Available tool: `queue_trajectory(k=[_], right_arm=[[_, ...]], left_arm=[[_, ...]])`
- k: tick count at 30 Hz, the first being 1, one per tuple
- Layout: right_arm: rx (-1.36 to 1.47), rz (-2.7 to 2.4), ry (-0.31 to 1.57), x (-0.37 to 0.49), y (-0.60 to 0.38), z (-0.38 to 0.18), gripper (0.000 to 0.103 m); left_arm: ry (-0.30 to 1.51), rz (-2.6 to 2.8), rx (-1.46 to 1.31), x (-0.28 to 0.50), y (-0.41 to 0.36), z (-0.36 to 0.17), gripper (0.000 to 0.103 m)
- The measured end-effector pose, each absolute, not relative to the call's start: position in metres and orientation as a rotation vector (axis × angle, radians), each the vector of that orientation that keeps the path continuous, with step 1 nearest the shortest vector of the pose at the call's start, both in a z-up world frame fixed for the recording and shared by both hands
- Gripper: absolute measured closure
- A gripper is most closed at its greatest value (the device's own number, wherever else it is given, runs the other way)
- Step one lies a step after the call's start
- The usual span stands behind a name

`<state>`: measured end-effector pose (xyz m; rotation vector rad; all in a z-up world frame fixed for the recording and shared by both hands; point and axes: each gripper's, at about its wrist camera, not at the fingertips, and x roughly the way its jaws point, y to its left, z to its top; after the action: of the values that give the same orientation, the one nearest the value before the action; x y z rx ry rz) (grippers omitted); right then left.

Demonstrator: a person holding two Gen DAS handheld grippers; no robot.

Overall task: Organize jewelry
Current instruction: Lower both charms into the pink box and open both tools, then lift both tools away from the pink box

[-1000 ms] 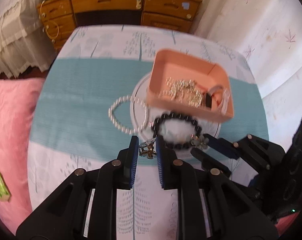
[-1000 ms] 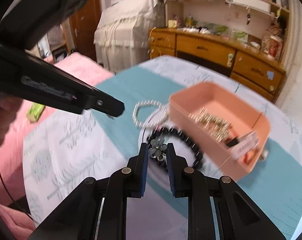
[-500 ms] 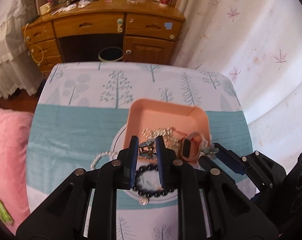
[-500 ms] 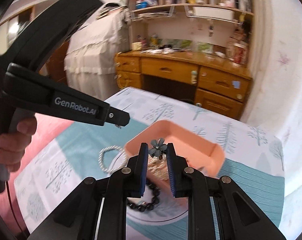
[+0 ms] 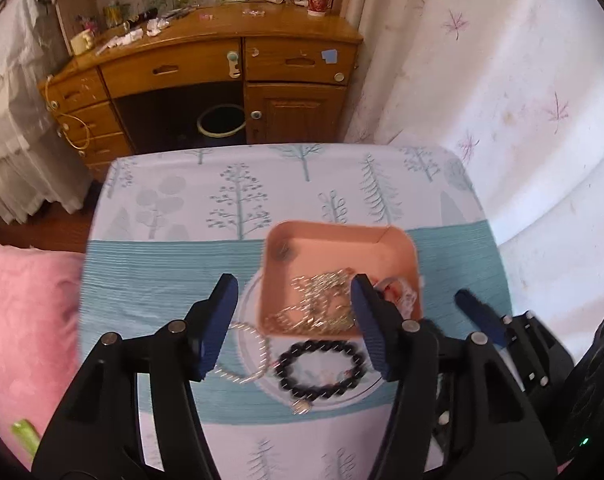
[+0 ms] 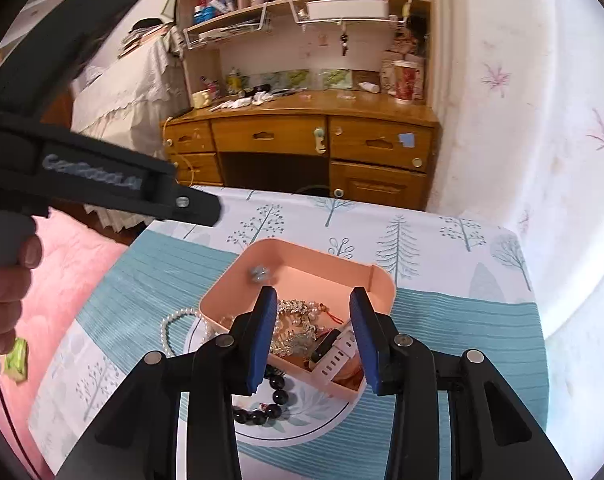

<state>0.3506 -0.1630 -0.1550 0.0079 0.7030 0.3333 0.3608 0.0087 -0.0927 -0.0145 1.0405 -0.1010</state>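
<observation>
Left gripper (image 5: pixel 292 322) and right gripper (image 6: pixel 311 334) over pink tray (image 6: pixel 375 280), jaws just opened, nothing between them, small flower charm (image 6: pixel 259 273) in tray, black bead bracelet (image 5: pixel 319 368) on tabletop (image 5: pixel 162 272)

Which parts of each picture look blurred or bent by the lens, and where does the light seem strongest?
Left wrist view: the gold chains in the pink plastic tray are smeared, the wooden desk bows, and the white wall is brightest. Right wrist view: the small silver flower charm is soft, the white lettering on the left gripper blurs, the wall washes out.
</observation>
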Motion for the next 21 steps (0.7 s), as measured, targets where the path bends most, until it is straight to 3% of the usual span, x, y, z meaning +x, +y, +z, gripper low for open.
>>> queue_trajectory(k=[3, 7, 13, 21], right_arm=[[0.027, 0.279, 0.723, 0.339, -0.159, -0.146, 0.063], [0.073, 0.195, 0.759, 0.308, -0.153, -0.135, 0.04], [0.205, 0.05, 0.841, 0.247, -0.134, -0.142, 0.033], [0.446, -0.001, 0.991, 0.178, -0.106, -0.19, 0.033]], left_arm=[[1.034, -0.116, 0.052, 0.344, 0.015, -0.082, 0.043], [1.025, -0.161, 0.164, 0.312, 0.028, -0.078, 0.037], [1.065, -0.212, 0.181, 0.255, 0.076, -0.099, 0.035], [1.146, -0.217, 0.119, 0.227, 0.129, -0.168, 0.035]])
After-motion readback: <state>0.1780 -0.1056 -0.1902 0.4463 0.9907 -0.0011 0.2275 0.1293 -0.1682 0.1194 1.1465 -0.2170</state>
